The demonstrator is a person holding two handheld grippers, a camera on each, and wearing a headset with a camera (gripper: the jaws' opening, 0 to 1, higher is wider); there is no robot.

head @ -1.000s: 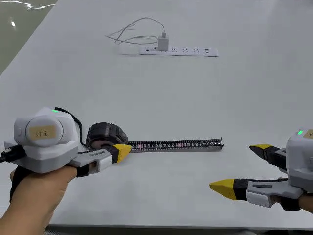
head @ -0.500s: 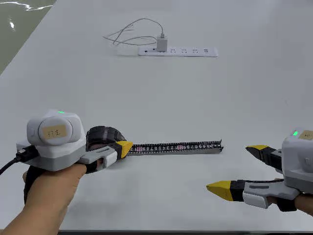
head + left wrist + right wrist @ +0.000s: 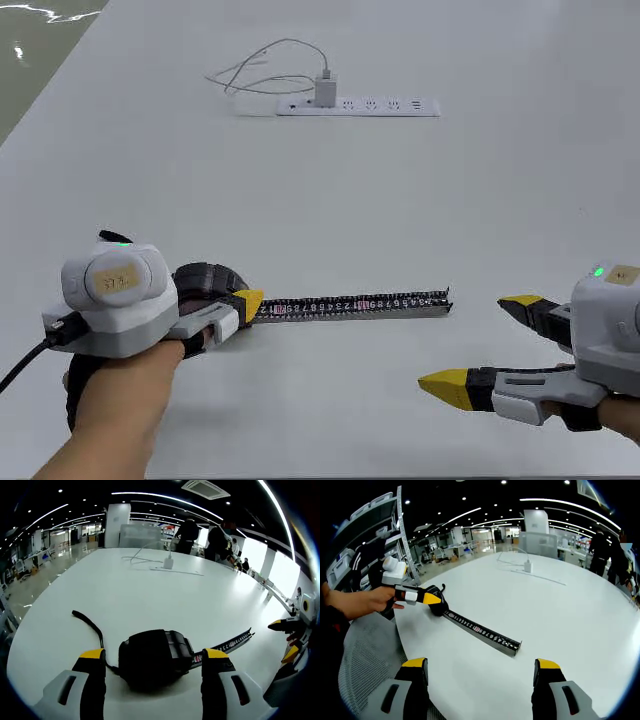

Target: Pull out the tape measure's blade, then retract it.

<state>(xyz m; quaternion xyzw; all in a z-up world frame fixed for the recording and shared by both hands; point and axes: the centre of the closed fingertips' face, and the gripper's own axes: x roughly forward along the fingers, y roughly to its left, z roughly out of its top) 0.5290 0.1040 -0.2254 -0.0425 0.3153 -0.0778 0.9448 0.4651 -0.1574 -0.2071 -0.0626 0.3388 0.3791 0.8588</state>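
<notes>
Tape measure case (image 3: 208, 282) sits low at my 9 o'clock on the white table (image 3: 400, 200), and the blade (image 3: 350, 303) is out, lying flat and running from it toward 3 o'clock. My left gripper (image 3: 154, 655) straddles the case, jaws parted with a sliver of gap on each side. I reckon that is to pin the body while the blade travels. The black wrist strap (image 3: 89, 624) trails off toward 10 o'clock in the left gripper view. My right gripper (image 3: 477, 340) hangs spread and empty at 4 o'clock of the blade's hooked end (image 3: 447, 299), just clear of it, so the pull looks done and the retract is next. The blade is dark with pale numerals and red marks, too small to read; no brand is legible. Far off at 12 o'clock lies a power strip (image 3: 360, 104) with a charger (image 3: 326, 88) and a looped cable (image 3: 262, 70).
</notes>
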